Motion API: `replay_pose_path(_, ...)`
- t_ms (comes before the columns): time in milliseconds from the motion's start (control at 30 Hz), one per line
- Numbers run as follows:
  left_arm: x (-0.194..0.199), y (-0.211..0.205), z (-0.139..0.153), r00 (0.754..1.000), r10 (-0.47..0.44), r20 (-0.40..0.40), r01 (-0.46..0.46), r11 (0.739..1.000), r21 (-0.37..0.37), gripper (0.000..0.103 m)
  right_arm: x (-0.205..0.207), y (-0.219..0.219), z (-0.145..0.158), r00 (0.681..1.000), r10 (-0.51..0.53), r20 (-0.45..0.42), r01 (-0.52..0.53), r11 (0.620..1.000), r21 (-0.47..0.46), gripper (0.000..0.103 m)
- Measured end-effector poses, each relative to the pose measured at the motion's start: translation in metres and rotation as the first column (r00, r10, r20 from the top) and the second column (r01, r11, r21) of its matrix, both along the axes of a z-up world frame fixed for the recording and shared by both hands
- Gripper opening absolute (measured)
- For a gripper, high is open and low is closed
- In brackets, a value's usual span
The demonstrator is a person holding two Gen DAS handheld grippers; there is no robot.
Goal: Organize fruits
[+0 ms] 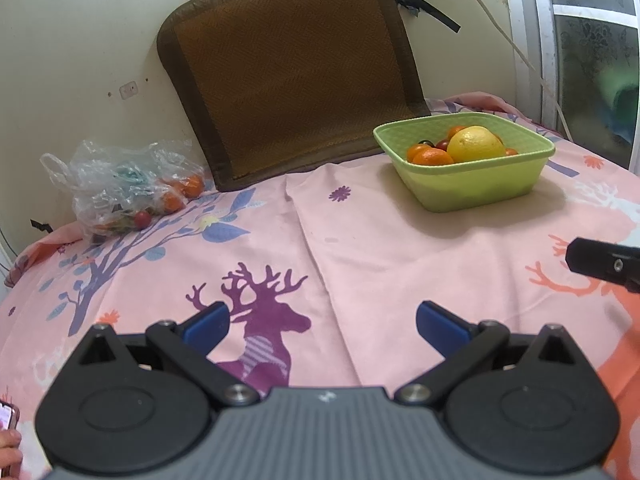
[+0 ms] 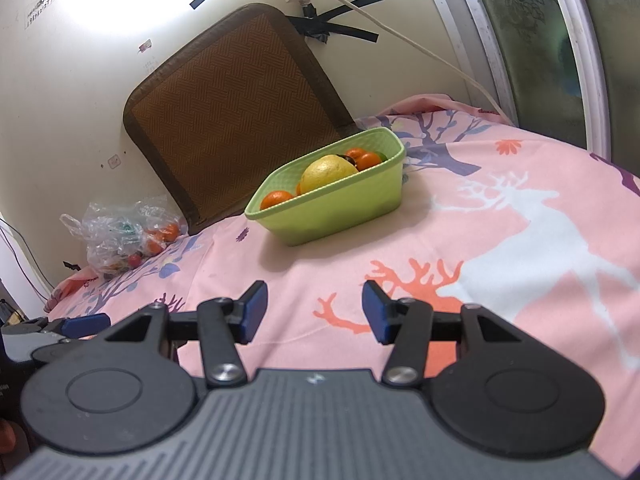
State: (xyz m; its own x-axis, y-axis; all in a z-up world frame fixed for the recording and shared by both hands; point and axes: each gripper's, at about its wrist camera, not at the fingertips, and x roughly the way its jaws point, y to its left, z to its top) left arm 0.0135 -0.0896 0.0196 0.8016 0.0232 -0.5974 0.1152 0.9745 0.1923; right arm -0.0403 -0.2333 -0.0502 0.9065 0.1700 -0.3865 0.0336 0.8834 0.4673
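Note:
A light green basket stands on the pink bedsheet at the far right, also in the right wrist view. It holds a big yellow citrus fruit, several small oranges and a dark red fruit. A clear plastic bag at the far left by the wall holds more oranges and a red fruit. My left gripper is open and empty, low over the sheet. My right gripper is open and empty, nearer the basket.
A brown woven cushion leans on the wall behind the basket. A window frame is at the right. A cable runs down the wall. The right gripper's tip shows in the left wrist view.

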Motion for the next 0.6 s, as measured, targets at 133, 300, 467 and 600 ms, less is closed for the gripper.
replay_pose_path(133,-0.0003,-0.0013,-0.0002,1.000,0.003,0.002,-0.003,1.000,0.005,0.103,0.0000,0.0004,0.0001,1.000,-0.002,0.000,0.002,1.000,-0.002,0.055)
replay_pose_path(300,-0.0001,-0.0012,0.0000,1.000,0.008,0.001,-0.008,1.000,0.005,0.103,-0.0002,0.0013,0.0001,1.000,-0.002,-0.001,0.002,1.000,-0.003,0.055)
replay_pose_path(467,0.0000,-0.0012,-0.0001,1.000,0.009,-0.002,-0.009,1.000,0.004,0.103,-0.0001,0.0013,0.0000,1.000,-0.001,-0.002,0.001,1.000,-0.003,0.055)
replay_pose_path(600,-0.0002,-0.0012,-0.0003,1.000,0.010,-0.003,-0.010,1.000,0.002,0.103,-0.0001,0.0013,0.0002,1.000,-0.002,-0.001,0.002,1.000,-0.003,0.055)
